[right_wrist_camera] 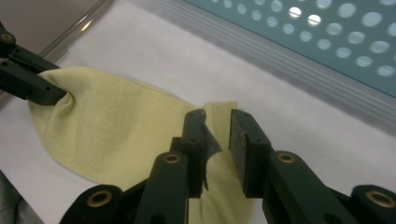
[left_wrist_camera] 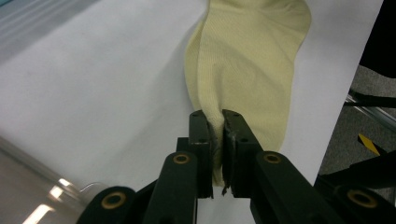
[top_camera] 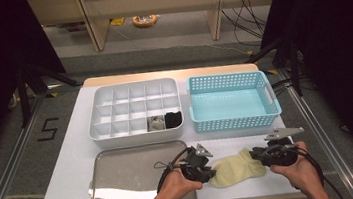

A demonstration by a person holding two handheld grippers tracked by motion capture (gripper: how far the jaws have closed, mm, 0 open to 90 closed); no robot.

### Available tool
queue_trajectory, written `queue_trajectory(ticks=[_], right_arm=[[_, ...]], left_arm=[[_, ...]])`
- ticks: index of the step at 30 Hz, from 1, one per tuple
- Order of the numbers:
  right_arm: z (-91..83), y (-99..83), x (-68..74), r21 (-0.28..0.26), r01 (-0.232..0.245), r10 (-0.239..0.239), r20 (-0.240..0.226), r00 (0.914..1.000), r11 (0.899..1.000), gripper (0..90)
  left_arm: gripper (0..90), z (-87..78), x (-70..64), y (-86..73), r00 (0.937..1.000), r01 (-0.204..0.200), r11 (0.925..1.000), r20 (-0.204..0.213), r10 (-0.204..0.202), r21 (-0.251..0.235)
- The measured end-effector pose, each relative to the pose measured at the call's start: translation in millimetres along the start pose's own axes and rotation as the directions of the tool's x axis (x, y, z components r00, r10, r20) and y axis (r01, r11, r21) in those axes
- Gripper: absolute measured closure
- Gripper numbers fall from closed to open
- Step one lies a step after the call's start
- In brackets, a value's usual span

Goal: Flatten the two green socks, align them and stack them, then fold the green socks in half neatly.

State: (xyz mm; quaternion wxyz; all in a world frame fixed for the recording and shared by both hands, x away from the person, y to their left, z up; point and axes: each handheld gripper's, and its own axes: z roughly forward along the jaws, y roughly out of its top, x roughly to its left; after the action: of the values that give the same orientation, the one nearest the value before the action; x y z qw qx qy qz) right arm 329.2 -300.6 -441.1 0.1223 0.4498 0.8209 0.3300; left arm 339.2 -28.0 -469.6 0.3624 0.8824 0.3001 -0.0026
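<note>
A pale yellow sock (top_camera: 236, 169) lies flat on the white table top near the front edge. My left gripper (top_camera: 207, 173) is shut on the sock's left end; in the left gripper view the jaws (left_wrist_camera: 215, 120) pinch a fold of the sock (left_wrist_camera: 247, 60). My right gripper (top_camera: 255, 154) is at the sock's right end. In the right gripper view its jaws (right_wrist_camera: 217, 122) stand open a little, low over the sock (right_wrist_camera: 116, 121), with the sock's edge in the gap. The left gripper (right_wrist_camera: 46, 93) shows there at the far end of the sock.
A white compartment tray (top_camera: 113, 94) sits at the back left, with a grey sock (top_camera: 156, 123) and a black sock (top_camera: 172, 119) in its front right cells. A light blue basket (top_camera: 235, 121) stands at the back right. A metal tray (top_camera: 121, 166) lies front left, beside my left hand.
</note>
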Motion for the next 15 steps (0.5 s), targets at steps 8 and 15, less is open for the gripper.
queue_trajectory(ticks=[8,15], right_arm=[[9.4,-0.3,4.0,0.027,0.037,-0.036,-0.026,0.9990,0.999,74.7],[12.4,0.6,11.6,0.035,0.002,0.000,-0.053,0.9986,0.999,74.2]], left_arm=[[81.9,-10.8,5.2,1.1,0.9987,-0.043,0.9985,-0.025,0.044,0.033],[81.6,-12.0,7.9,1.4,0.9987,-0.045,0.9977,-0.021,0.046,0.051]])
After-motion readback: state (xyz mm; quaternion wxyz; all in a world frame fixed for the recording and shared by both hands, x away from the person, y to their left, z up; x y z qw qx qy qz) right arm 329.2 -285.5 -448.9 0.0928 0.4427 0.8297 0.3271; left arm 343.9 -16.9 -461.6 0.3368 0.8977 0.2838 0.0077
